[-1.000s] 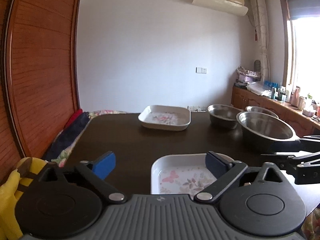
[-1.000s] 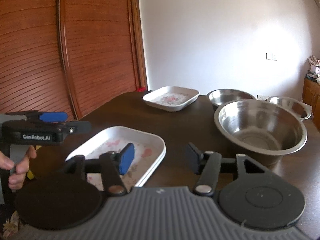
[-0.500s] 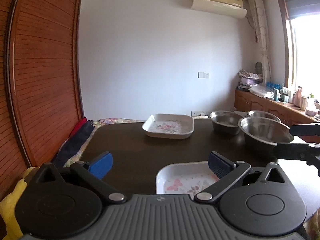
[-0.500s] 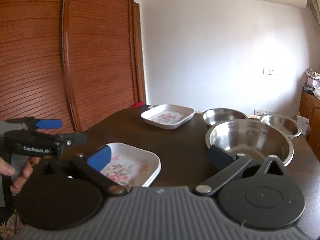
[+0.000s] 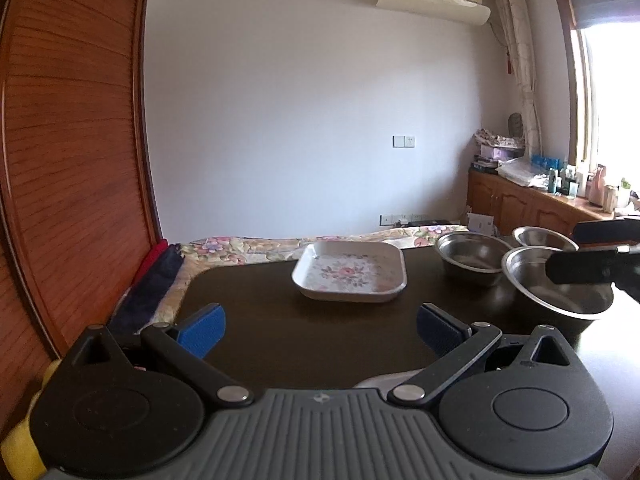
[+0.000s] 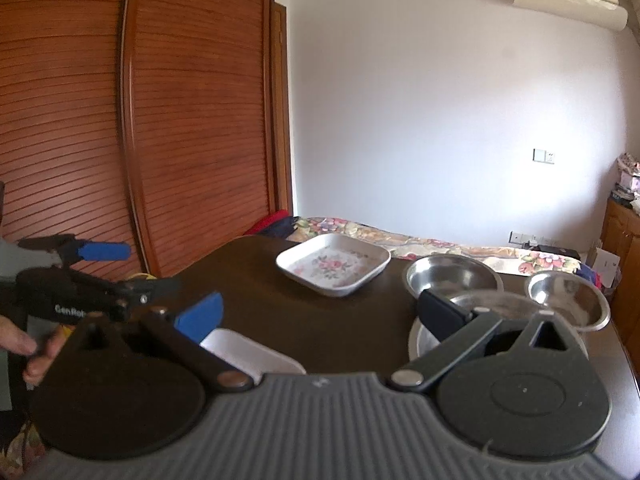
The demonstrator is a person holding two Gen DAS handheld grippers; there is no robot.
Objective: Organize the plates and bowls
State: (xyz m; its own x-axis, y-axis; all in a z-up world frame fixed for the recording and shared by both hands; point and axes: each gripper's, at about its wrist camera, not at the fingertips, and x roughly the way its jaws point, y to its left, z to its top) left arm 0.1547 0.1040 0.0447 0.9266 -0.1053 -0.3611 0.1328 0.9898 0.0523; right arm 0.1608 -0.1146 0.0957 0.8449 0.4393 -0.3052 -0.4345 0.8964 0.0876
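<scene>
My left gripper (image 5: 320, 329) is open and empty above the dark table (image 5: 280, 332). Beyond it lies a white square plate with a flower print (image 5: 348, 272). Only a sliver of a second white plate (image 6: 248, 350) shows, under the grippers at the near edge. Three steel bowls stand at the right: a medium one (image 5: 470, 256), a small one (image 5: 544, 238) and a large one (image 5: 560, 292). My right gripper (image 6: 322, 316) is open wide with nothing between its pads. Its right finger (image 6: 444, 314) hangs over the large bowl (image 6: 424, 340).
A slatted wooden wardrobe (image 6: 180, 120) rises along the left. A bed with a flowered cover (image 5: 248, 246) lies past the table's far edge. At the right stands a cluttered wooden cabinet (image 5: 532, 208). A hand (image 6: 24, 348) holds the left gripper's grip.
Both grippers have risen and tilted up, so the near plate has slid almost out of sight beneath them. The right gripper's jaws have spread wider. The left jaws have stayed open.
</scene>
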